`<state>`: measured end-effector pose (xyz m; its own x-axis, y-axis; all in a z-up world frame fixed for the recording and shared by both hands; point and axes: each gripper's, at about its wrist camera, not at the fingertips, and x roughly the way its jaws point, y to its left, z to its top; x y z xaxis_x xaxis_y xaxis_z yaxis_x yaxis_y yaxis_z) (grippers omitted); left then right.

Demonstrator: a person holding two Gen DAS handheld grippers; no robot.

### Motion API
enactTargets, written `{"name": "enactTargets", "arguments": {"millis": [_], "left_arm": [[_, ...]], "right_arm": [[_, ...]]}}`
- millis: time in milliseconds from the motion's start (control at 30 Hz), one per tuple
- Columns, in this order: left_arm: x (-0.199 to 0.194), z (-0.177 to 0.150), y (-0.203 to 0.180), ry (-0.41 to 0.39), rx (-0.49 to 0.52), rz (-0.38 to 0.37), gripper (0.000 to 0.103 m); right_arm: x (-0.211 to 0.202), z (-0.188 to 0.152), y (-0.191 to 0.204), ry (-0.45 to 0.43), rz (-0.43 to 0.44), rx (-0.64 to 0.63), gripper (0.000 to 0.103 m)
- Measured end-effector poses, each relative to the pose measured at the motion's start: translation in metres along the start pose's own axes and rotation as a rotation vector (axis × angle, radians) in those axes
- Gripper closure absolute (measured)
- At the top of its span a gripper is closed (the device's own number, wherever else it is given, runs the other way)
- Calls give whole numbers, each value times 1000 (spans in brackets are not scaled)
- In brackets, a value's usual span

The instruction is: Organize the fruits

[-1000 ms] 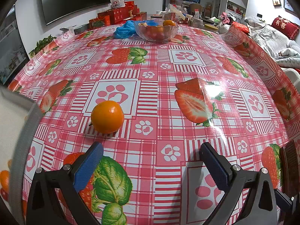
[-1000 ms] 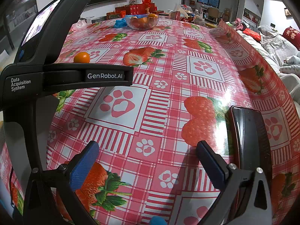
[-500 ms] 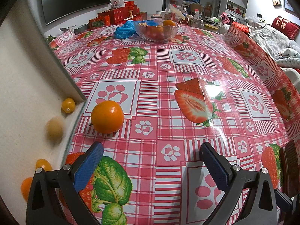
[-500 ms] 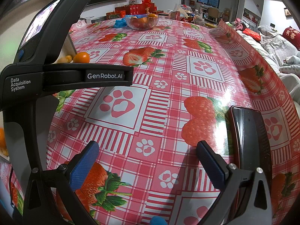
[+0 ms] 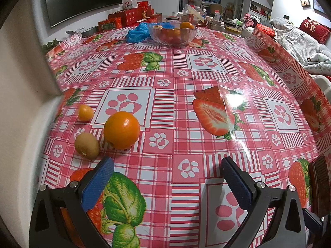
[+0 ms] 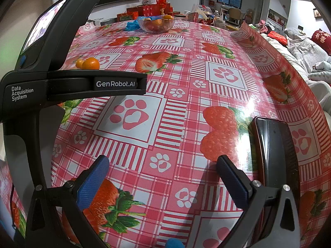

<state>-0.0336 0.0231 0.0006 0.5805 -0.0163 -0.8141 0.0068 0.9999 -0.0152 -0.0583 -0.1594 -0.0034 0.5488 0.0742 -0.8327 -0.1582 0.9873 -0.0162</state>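
In the left wrist view an orange, a brown kiwi and a small yellow-orange fruit lie on the strawberry tablecloth, just ahead and left of my open, empty left gripper. A glass bowl with fruit stands at the table's far end. In the right wrist view my right gripper is open and empty over the cloth; the orange and the small fruit show far left behind the left gripper's body. The bowl is far off.
A pale, blurred object fills the left edge of the left wrist view. A dark phone lies by the right gripper's right finger. A blue bag and red boxes sit beyond the bowl. A sofa is at right.
A pale tilted container swept across the left side and spilled fruit; the kiwi and the small yellow-orange fruit now lie on the cloth beside the orange. Both grippers stayed still.
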Motion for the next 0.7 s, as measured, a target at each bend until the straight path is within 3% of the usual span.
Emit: {"name": "enactTargets", "arguments": {"millis": [700], "left_arm": [[0, 0, 0, 0, 0, 0, 0]], "right_arm": [[0, 0, 0, -1, -1, 0, 0]]}}
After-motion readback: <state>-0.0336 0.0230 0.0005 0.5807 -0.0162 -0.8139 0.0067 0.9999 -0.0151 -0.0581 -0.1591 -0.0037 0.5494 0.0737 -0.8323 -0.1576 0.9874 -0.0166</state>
